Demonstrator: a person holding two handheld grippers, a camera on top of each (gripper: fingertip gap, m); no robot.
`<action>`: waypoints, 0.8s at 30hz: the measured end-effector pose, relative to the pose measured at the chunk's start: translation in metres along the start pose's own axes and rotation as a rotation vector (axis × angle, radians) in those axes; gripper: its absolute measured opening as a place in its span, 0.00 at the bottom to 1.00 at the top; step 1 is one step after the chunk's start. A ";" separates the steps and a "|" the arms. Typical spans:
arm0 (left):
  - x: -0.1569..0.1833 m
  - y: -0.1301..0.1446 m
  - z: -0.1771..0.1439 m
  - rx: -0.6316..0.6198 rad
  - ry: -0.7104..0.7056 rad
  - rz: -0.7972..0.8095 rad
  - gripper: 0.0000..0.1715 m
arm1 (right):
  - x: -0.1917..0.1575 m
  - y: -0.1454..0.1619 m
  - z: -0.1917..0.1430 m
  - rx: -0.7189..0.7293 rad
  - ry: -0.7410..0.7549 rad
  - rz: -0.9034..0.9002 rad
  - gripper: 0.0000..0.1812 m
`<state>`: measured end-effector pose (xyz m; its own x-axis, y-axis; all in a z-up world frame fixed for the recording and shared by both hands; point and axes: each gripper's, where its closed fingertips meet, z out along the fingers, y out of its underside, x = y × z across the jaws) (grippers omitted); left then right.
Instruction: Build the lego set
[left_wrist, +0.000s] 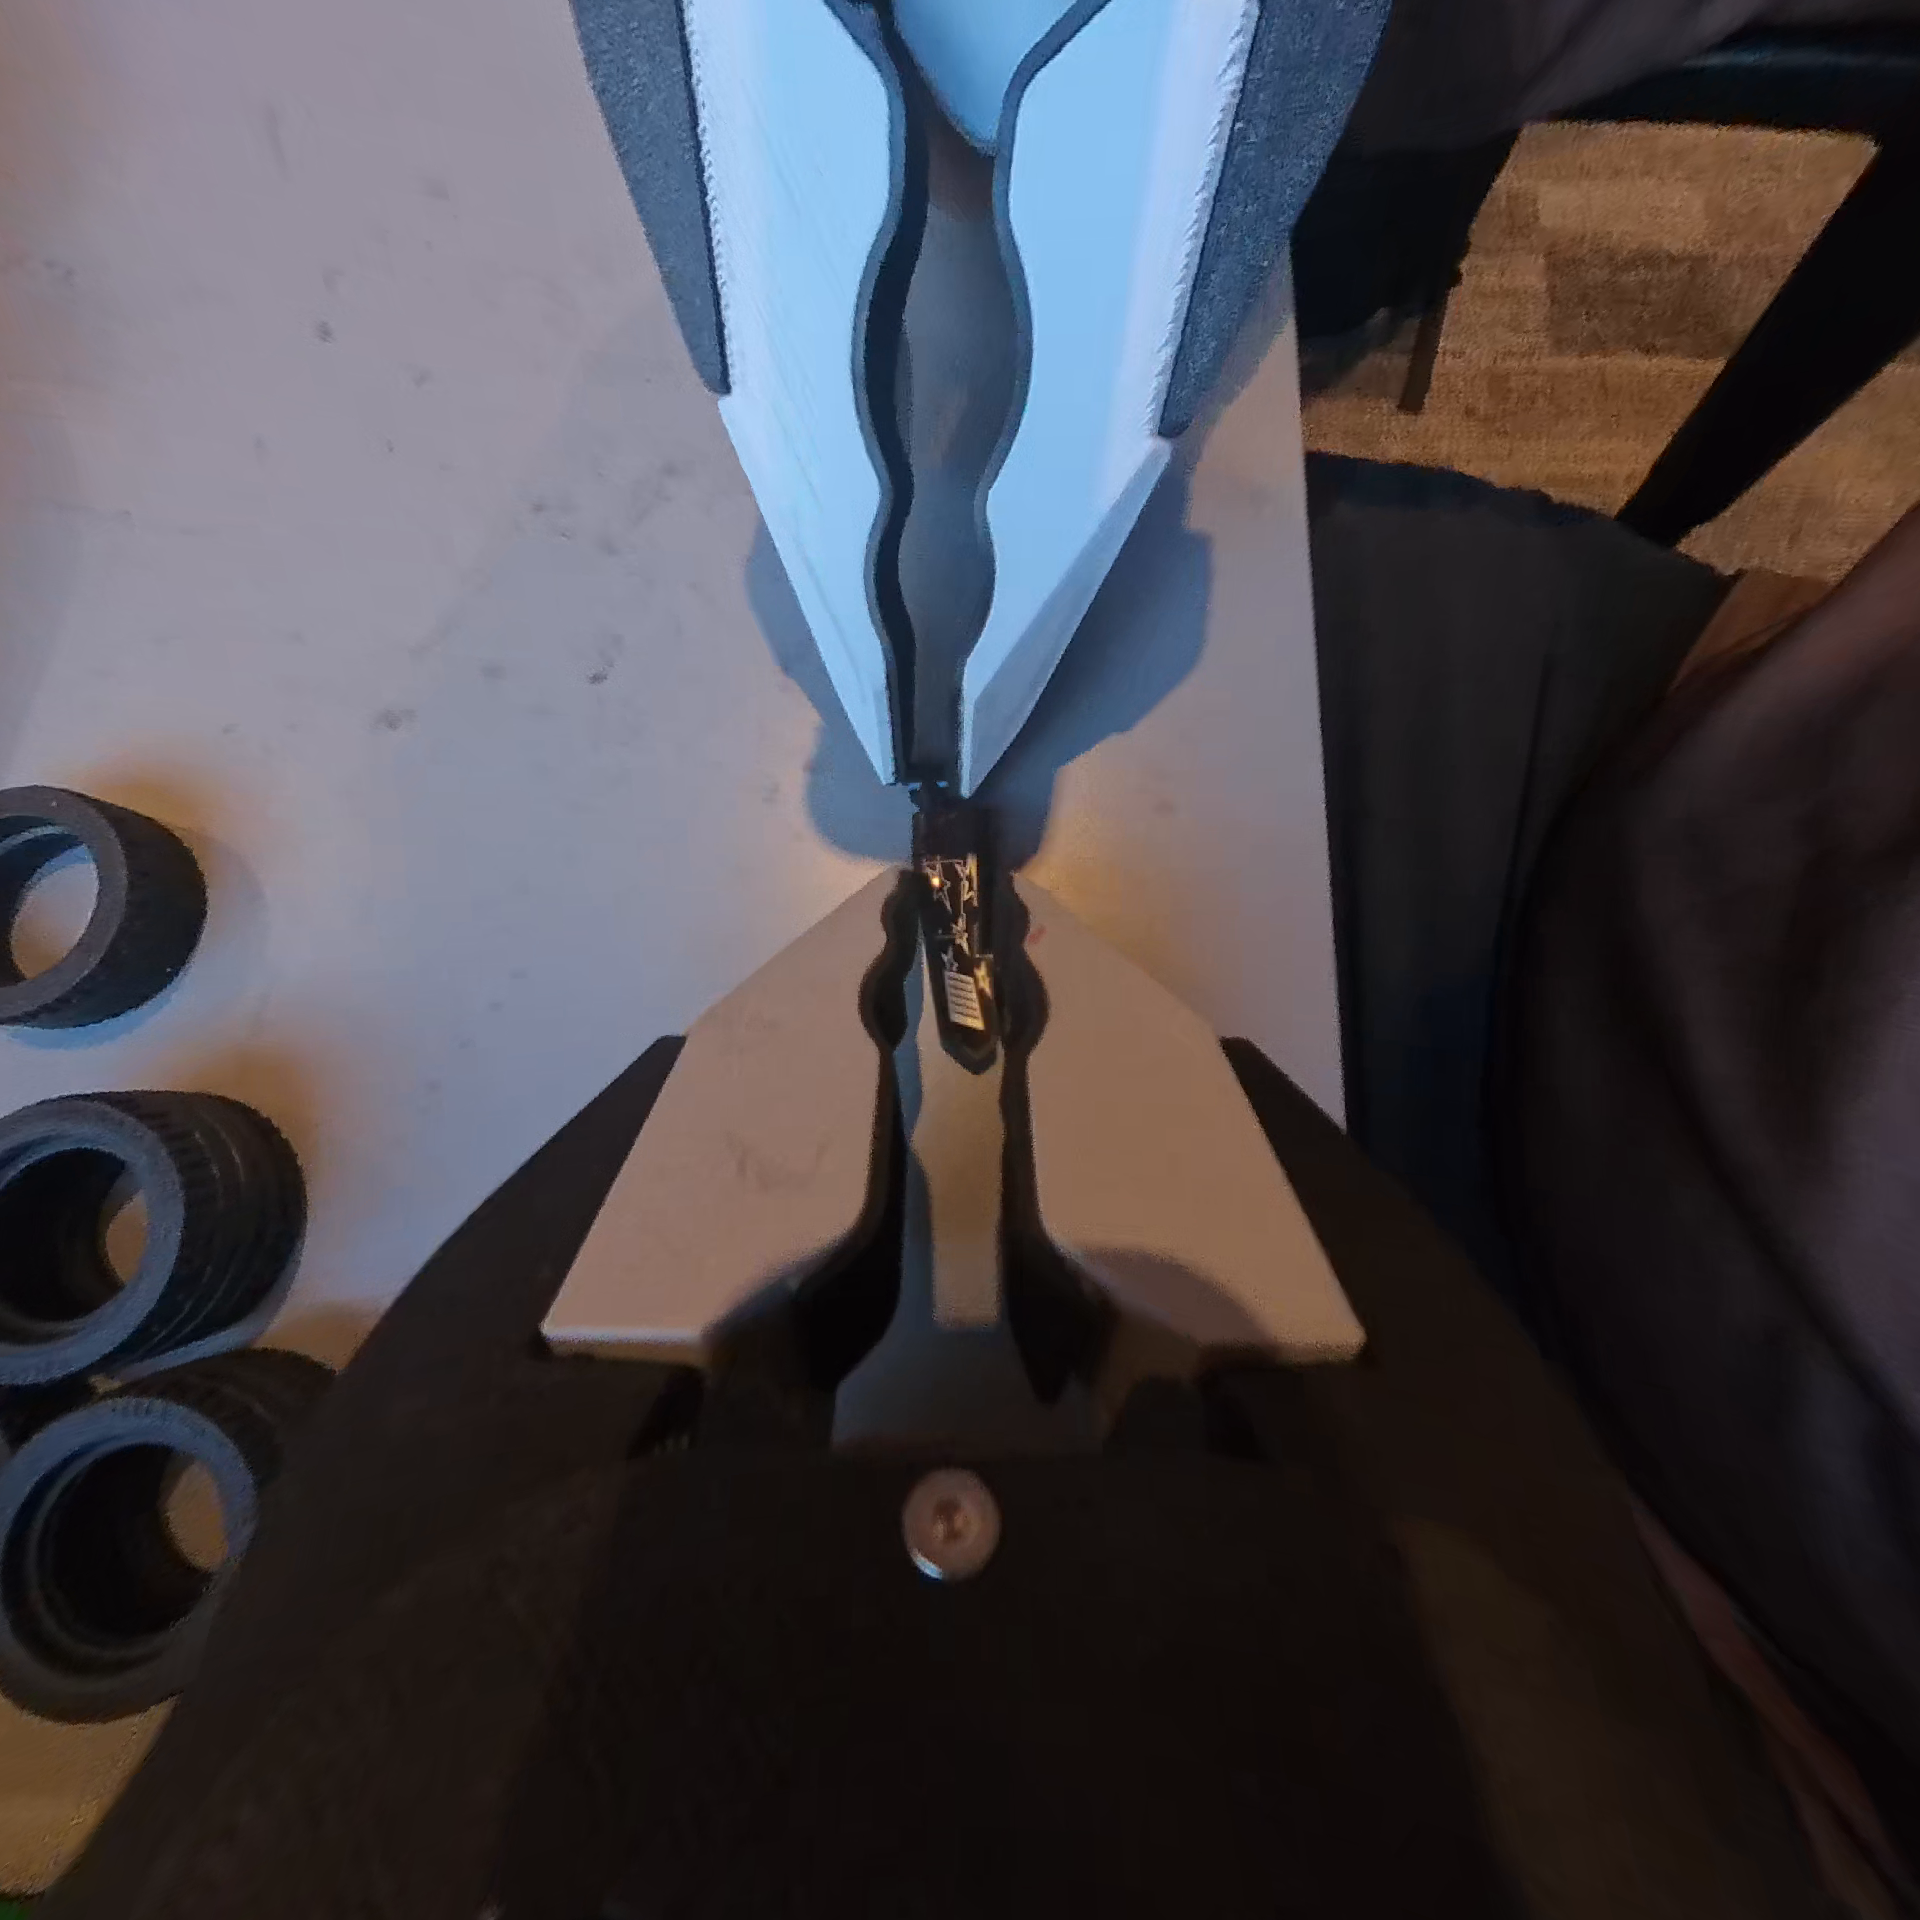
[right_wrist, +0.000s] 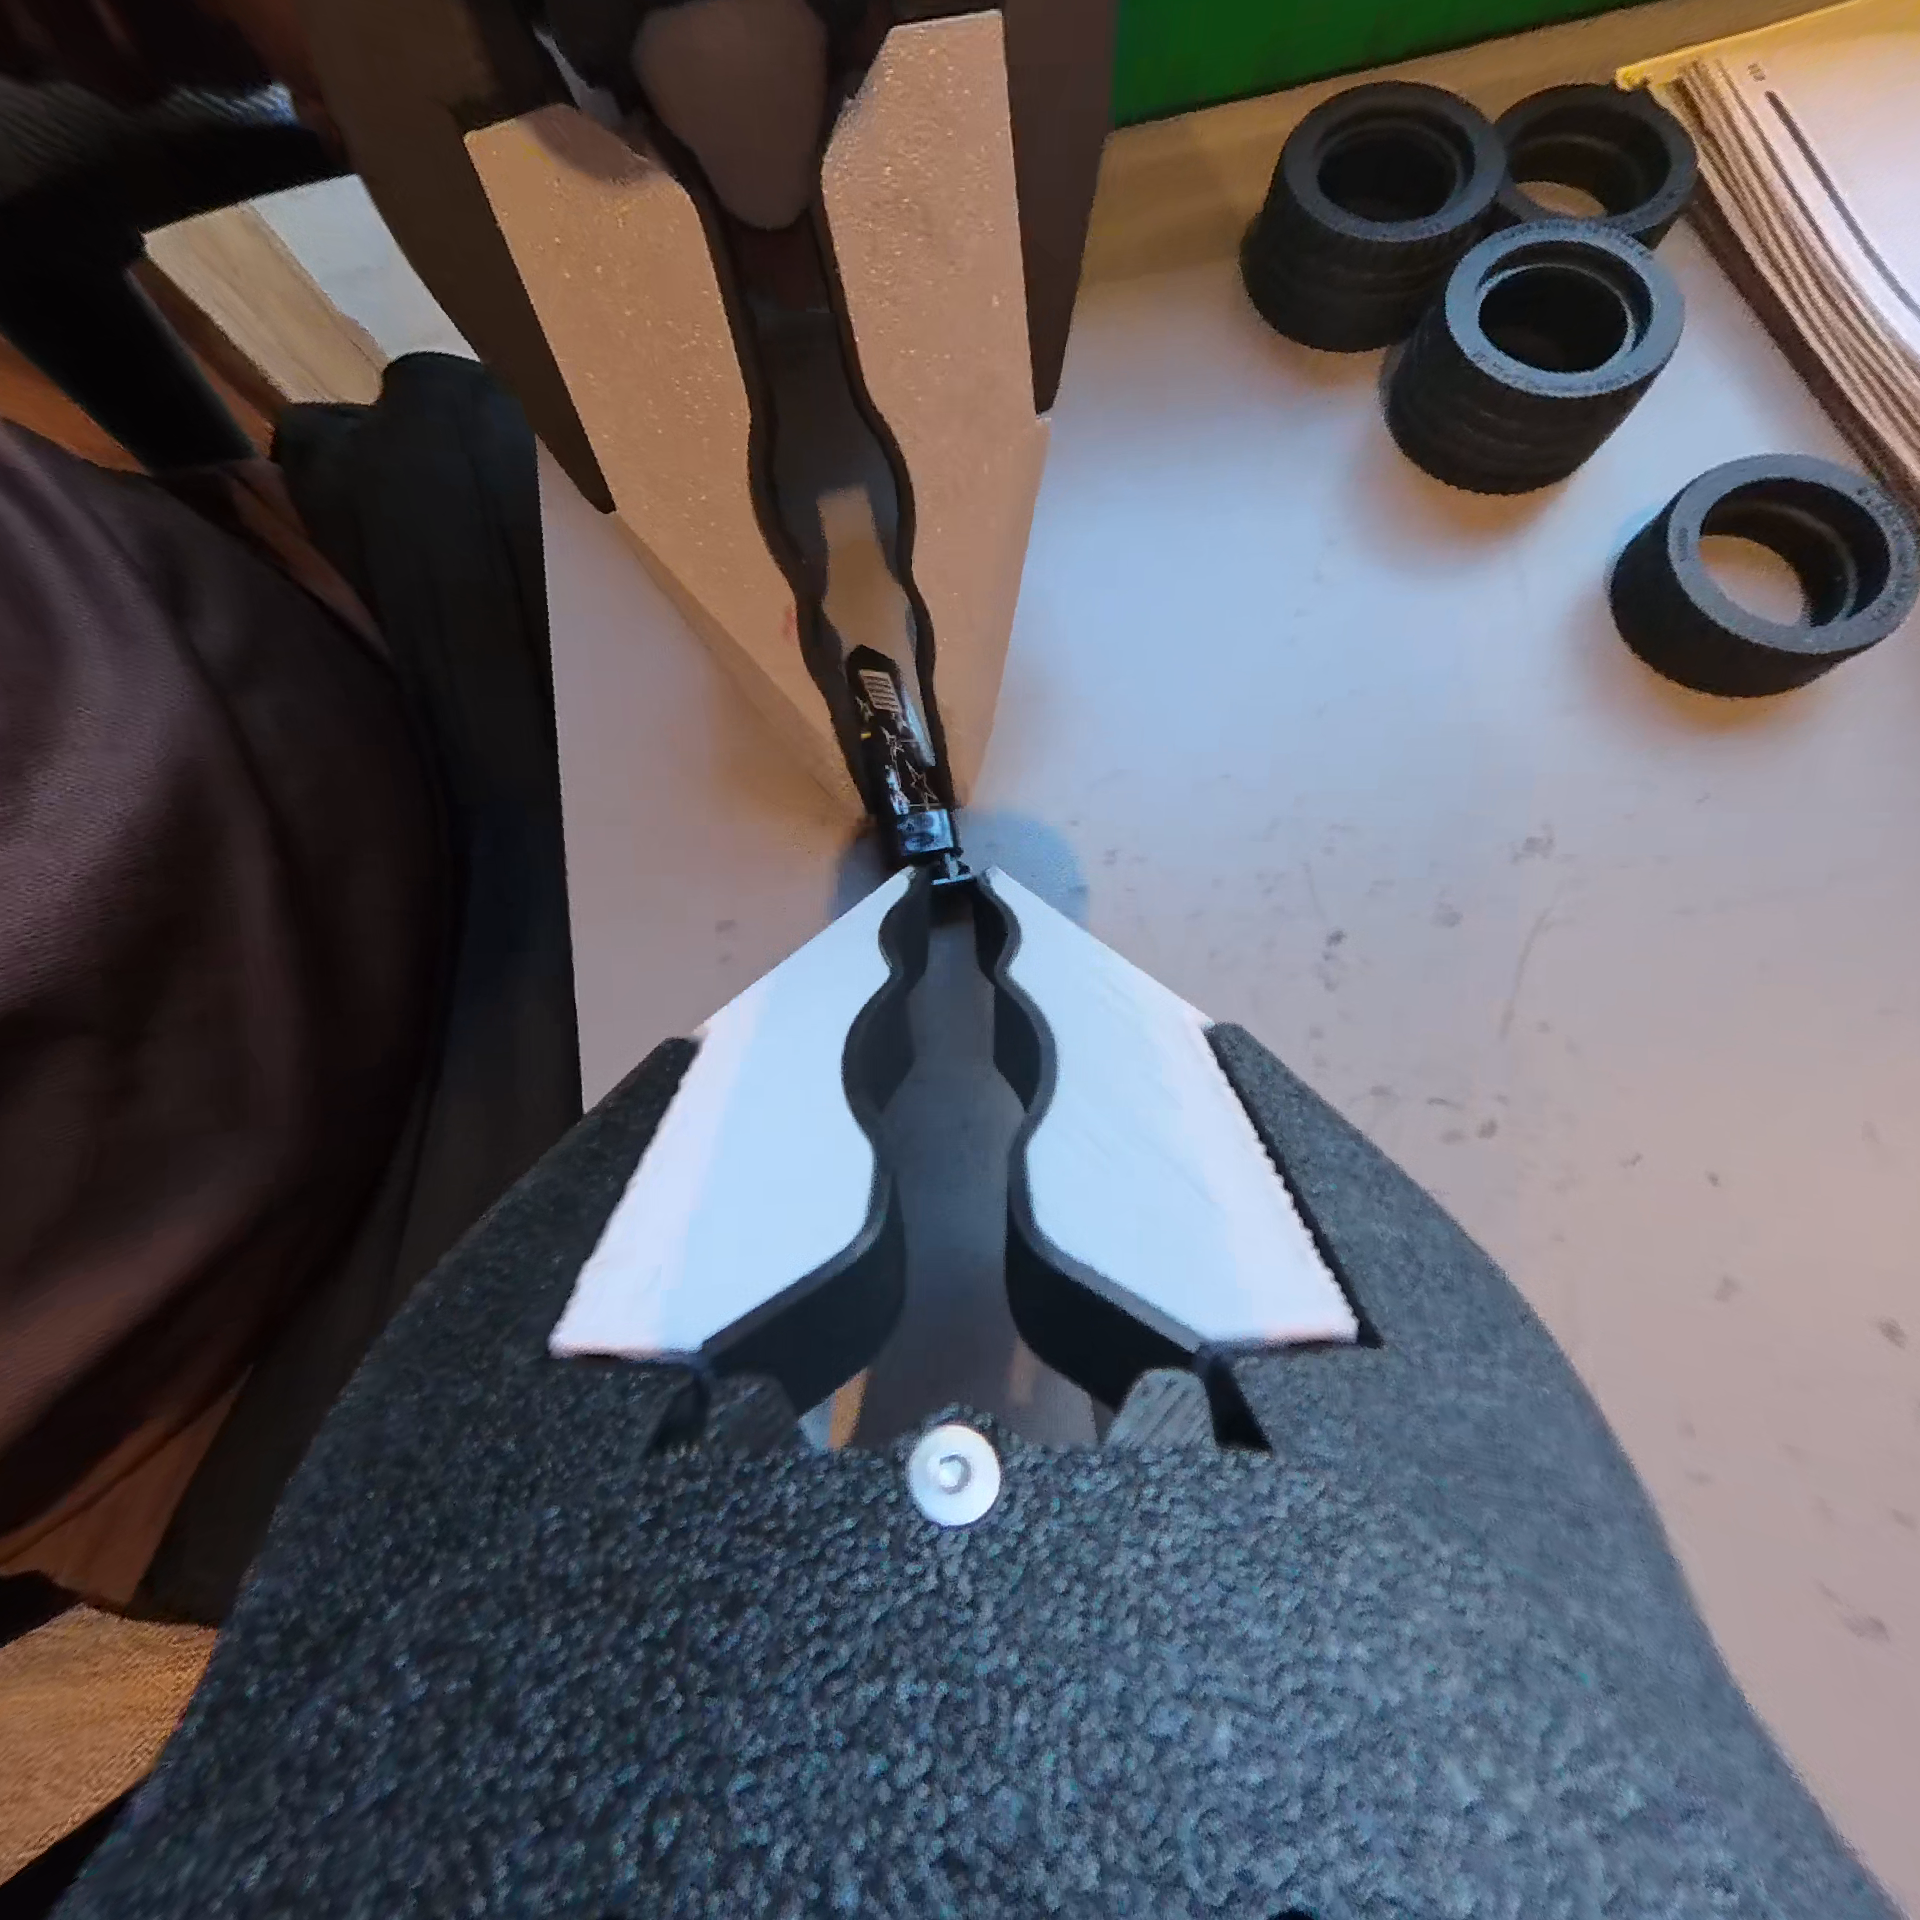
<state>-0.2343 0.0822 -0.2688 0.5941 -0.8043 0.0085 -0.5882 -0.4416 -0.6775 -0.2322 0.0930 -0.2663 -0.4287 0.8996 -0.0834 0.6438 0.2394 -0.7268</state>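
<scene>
Left wrist view showed the slim black printed lego piece (left_wrist: 958, 951) pinched lengthwise in the closed left gripper (left_wrist: 951, 904), its far end nipped by the closed right gripper (left_wrist: 932, 781) directly opposite, above the pale table (left_wrist: 416, 520).

Four black tyres (right_wrist: 1475, 270); one black printed piece (right_wrist: 902, 756); two tongs (right_wrist: 948, 875); one paper stack (right_wrist: 1808, 239).
</scene>
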 end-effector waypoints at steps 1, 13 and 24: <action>0.000 -0.001 0.001 0.015 -0.001 -0.012 0.06 | 0.000 0.001 -0.002 0.005 -0.006 0.006 0.05; 0.001 -0.001 0.001 0.026 0.008 -0.016 0.06 | 0.002 0.008 -0.005 -0.020 0.042 -0.053 0.00; 0.000 0.000 0.000 0.011 0.033 -0.018 0.06 | 0.002 0.005 -0.002 -0.024 0.055 -0.090 0.00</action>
<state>-0.2340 0.0825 -0.2686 0.5861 -0.8090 0.0449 -0.5715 -0.4521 -0.6848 -0.2281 0.0966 -0.2683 -0.4504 0.8926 0.0194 0.6195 0.3281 -0.7132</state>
